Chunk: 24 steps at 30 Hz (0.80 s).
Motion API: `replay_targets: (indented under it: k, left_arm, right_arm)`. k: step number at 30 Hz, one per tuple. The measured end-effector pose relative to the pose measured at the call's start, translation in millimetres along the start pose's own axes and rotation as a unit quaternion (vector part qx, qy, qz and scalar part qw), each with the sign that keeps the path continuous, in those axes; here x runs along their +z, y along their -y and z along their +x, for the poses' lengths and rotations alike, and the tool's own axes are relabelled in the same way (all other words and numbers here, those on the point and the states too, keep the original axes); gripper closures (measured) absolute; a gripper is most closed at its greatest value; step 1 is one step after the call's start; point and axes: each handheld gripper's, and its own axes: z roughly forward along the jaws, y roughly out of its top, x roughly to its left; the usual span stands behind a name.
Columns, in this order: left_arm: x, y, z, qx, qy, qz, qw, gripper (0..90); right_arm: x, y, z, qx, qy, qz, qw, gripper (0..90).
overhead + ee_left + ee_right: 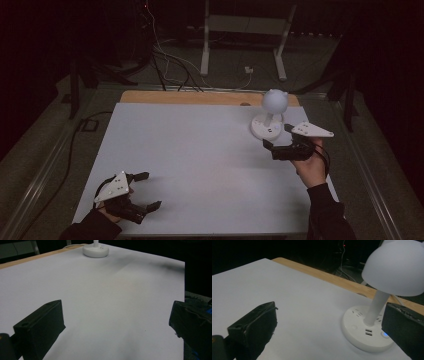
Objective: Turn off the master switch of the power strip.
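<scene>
White lamp point(374, 315) | USB ports, right gripper view | base, left

In the left gripper view the lamp point(96, 250) at the desk's point(105, 305) far edge was cut off above its base. In the right gripper view the right tool point(329, 330) hid part of that base, and the base's small markings were too small to read.

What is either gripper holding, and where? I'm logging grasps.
Nothing: the right gripper is open beside the lamp, and the left gripper is open and empty.
</scene>
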Motion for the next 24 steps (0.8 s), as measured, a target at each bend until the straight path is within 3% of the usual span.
replay_targets:
  k: [16,24]
  left_arm:
    - [-0.3,-0.2,-0.6,0.001,0.0,0.0,1.0,0.4]
    - [-0.2,-0.1,-0.6,0.001,0.001,0.001,1.0,0.4]
  right_arm:
    - [16.8,2.7,-28.0,0.02,0.037,0.018,0.9989,0.0]
    - [25.7,7.4,-49.3,0.055,0.053,0.014,0.997,0.0]
